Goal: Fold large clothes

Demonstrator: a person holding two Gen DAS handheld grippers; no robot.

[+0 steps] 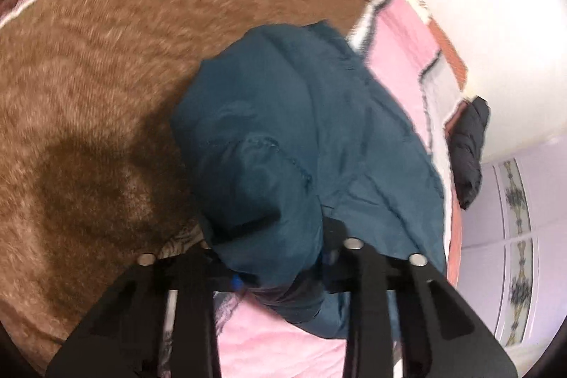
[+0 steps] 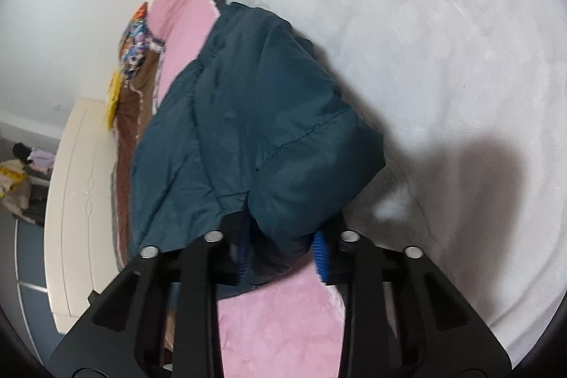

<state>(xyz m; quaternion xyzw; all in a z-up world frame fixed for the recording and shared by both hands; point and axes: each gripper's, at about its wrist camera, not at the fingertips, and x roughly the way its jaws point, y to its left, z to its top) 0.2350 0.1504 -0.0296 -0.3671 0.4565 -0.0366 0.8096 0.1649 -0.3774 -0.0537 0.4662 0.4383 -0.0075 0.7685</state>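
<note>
Now two claws — left claw (image 1: 280,275), right claw (image 2: 283,257) — clamp one teal jacket (image 1: 301,130).

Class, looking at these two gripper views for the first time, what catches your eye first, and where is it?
The puffy teal quilted jacket fills the middle of both views, a bunched corner pinched in the left gripper and another in the right gripper. It lies on a pink plush blanket, with a brown furry blanket to its left in the left view.

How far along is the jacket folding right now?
Done: little, since the teal jacket lies bunched on the bed. In hand: the left gripper and right gripper each pinch a jacket edge. Left: the actual folds and flattening.
</note>
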